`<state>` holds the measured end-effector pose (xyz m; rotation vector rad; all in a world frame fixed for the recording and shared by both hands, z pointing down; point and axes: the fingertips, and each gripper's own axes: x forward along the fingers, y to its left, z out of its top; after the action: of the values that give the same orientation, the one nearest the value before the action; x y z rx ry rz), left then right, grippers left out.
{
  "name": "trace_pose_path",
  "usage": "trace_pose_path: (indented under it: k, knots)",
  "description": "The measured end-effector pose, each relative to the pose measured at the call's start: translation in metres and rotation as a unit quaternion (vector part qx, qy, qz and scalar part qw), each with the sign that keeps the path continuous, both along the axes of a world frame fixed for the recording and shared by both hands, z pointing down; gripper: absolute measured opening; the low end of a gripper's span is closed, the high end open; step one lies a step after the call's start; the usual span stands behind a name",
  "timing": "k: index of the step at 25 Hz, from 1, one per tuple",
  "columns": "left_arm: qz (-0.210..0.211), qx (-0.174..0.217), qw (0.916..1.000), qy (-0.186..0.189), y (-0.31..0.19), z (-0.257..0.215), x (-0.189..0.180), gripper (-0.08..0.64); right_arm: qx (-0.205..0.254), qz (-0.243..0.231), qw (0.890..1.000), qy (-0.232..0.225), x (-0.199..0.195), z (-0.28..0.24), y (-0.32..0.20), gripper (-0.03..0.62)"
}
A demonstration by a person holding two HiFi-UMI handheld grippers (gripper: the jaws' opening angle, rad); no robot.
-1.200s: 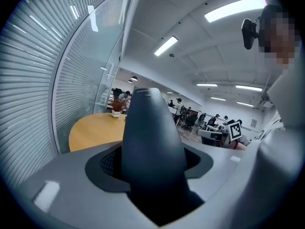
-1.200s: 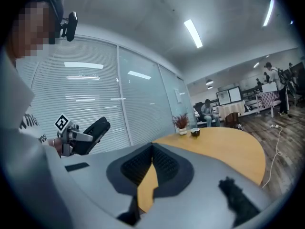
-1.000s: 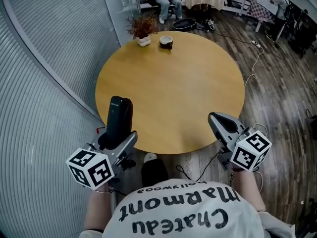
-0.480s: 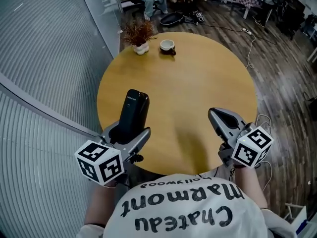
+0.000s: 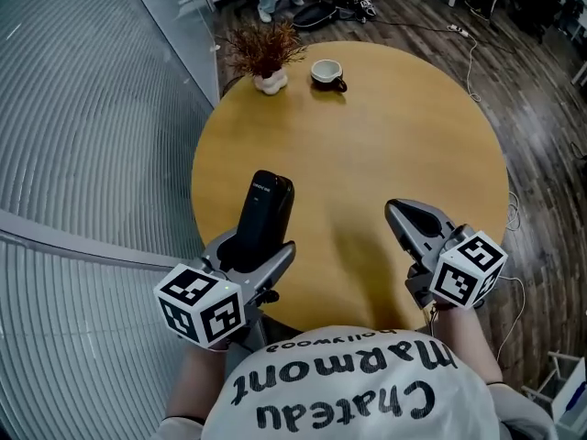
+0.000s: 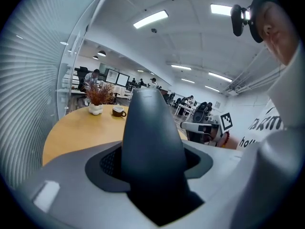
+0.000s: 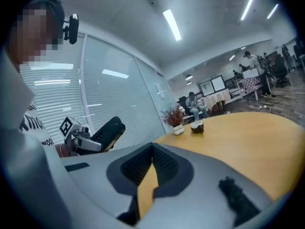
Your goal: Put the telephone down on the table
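The telephone (image 5: 266,214) is a black handset, and my left gripper (image 5: 258,251) is shut on its lower end. It points up and away from me, above the near left part of the round wooden table (image 5: 367,145). In the left gripper view the telephone (image 6: 150,137) fills the middle between the grey jaws. My right gripper (image 5: 400,216) is shut with nothing in it, over the table's near right edge. In the right gripper view its jaws (image 7: 152,149) meet at the tips, and the telephone (image 7: 109,130) shows off to the left.
A small potted dried plant (image 5: 266,58) and a cup (image 5: 326,71) stand at the table's far side. A glass wall with blinds (image 5: 92,136) runs close along the left. Cables (image 5: 477,35) lie on the wooden floor to the right.
Both grippers have come forward from beyond the table's near edge to over it. The left one has carried the telephone right and inward. The grip has not changed.
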<state>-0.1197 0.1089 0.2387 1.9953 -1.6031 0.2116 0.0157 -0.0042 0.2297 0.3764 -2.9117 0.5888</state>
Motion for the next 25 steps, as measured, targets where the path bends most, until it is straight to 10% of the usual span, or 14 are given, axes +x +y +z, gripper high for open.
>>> trace_pose_path:
  k: [25]
  knots:
    - [0.046,-0.094,0.9943,0.018,-0.063,0.115,-0.001,0.302,-0.068,-0.054,0.994,0.068,-0.076,0.110,-0.012,0.014]
